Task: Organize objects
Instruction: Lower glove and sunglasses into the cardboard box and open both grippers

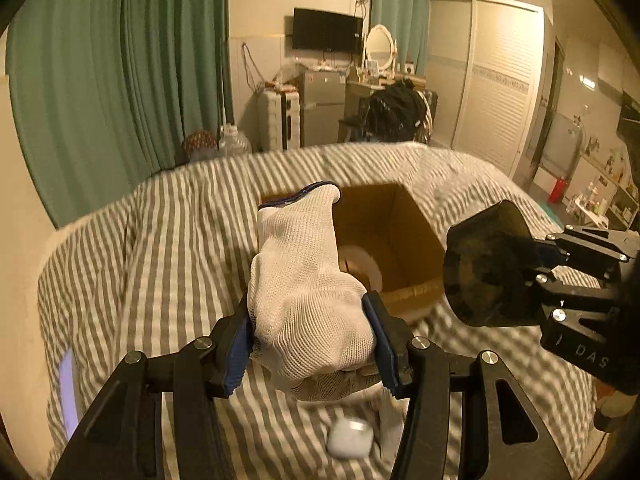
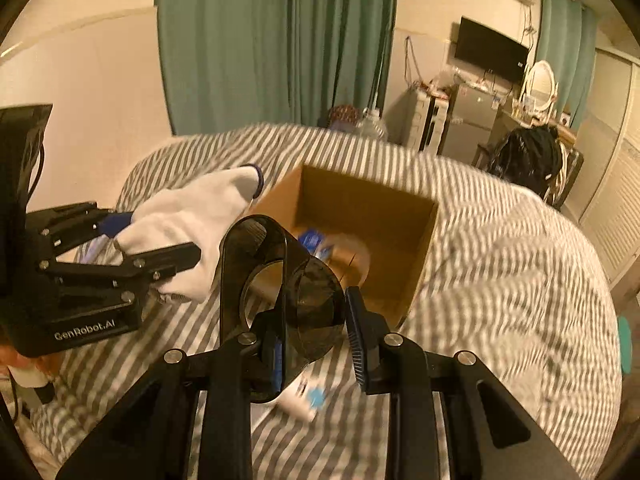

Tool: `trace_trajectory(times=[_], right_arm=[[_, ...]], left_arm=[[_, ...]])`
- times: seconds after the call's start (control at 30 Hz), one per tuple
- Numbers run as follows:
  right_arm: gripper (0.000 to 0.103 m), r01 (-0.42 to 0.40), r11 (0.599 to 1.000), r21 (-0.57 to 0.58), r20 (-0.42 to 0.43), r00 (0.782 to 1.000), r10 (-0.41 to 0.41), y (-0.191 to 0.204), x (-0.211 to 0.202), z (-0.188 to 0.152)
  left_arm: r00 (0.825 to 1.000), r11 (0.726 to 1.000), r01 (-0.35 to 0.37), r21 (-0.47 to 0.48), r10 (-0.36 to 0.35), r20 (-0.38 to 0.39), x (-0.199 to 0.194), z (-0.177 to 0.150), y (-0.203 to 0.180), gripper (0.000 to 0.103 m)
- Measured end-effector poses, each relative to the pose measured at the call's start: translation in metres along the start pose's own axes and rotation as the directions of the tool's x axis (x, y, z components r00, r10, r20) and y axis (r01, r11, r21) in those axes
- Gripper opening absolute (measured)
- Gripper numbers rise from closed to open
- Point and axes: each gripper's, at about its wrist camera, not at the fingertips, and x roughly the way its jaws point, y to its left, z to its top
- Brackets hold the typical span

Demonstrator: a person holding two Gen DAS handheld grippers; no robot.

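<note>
Striped grey-and-white bedding (image 1: pixel 168 240) covers the bed, with green curtains (image 1: pixel 120 80) behind it and an open cardboard box (image 1: pixel 404 232) sitting out on the covers. From the left: the left gripper (image 1: pixel 310 340) is clamped on a white knit glove (image 1: pixel 304 280), held by its bunched lower end, so the glove's long axis runs up and away from the jaws, its blue-trimmed cuff already lying against the box's near left rim. Below it, on the bedding, a small white case (image 1: pixel 349 438) lies loose. Next over, the box holds a white roll of tape (image 2: pixel 352 256) and something blue, too blurred to name. On the right, the right gripper (image 2: pixel 310 340) grips a dark, smoky plastic piece (image 2: pixel 280 280) with a round hole, pinched edge-on, its broad loop leaning toward the box's near wall. A white tube with a blue spot (image 2: pixel 306 400) rests under it. Both hands hang just short of the box, which lies ahead and below each; I'd judge the glove nearer the opening, needing only a short carry forward before letting go.
</note>
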Motion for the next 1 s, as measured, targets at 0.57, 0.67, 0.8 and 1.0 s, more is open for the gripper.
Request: trace_trajectory(times=[0.57,0.67,0.8,1.0], right_arm=[[0.025,0.075,0.996,0.054,0.024,0.997,-0.077,-0.072,0.112,0.095],[0.025,0.085,0.994,0.065,-0.020,0.996,-0.084,-0.078,0.142,0.080],[0.025,0.073,0.996,0.059,-0.081,0.994,-0.068,-0.081,0.170,0.060],[0.026,0.065,0.996,0.068,-0.076,0.995,-0.060,-0.087,0.174,0.050]], left_arm=[[0.999,0.998,0.035,0.054,-0.034,-0.019,0.131,0.073,-0.009,0.053],[0.995,0.996,0.076,0.045,-0.073,-0.071,0.151,0.051,-0.009,0.053],[0.987,0.994,0.099,0.043,-0.093,-0.135,0.171,0.032,-0.007,0.053],[0.984,0.994,0.107,0.029,-0.102,-0.149,0.179,0.026,-0.001,0.058]])
